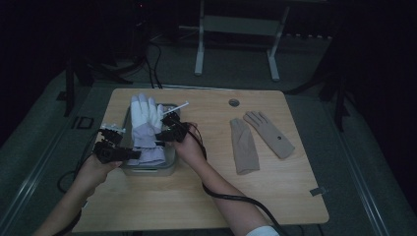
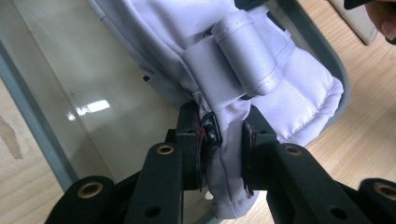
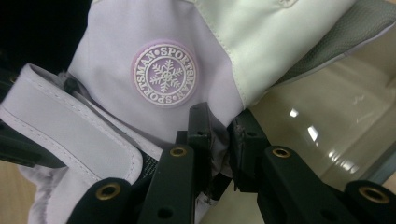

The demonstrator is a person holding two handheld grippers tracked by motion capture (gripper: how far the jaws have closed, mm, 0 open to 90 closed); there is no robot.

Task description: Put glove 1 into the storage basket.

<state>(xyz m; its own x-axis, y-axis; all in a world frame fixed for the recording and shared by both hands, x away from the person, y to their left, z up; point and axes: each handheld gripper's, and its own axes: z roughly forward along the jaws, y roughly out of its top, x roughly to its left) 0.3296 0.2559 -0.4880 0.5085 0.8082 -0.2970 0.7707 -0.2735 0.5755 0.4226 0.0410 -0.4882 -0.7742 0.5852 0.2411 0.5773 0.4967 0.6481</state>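
A white and lilac ski glove (image 1: 145,127) lies over a shiny metal tray (image 1: 168,162) at the table's left. My left gripper (image 1: 132,155) is shut on the glove's cuff edge (image 2: 224,154), its jaws pinching the lilac fabric. My right gripper (image 1: 160,136) is shut on the glove's other side (image 3: 219,140), just below a round snowflake badge (image 3: 164,74). A grey wrist strap (image 2: 247,51) crosses the cuff. The glove's white fingers point to the far side of the table.
Two thin beige gloves (image 1: 244,145) (image 1: 269,132) lie flat on the right half of the wooden table (image 1: 196,196). A small round grommet (image 1: 234,103) sits near the far edge. Cables trail from both grippers toward the near edge.
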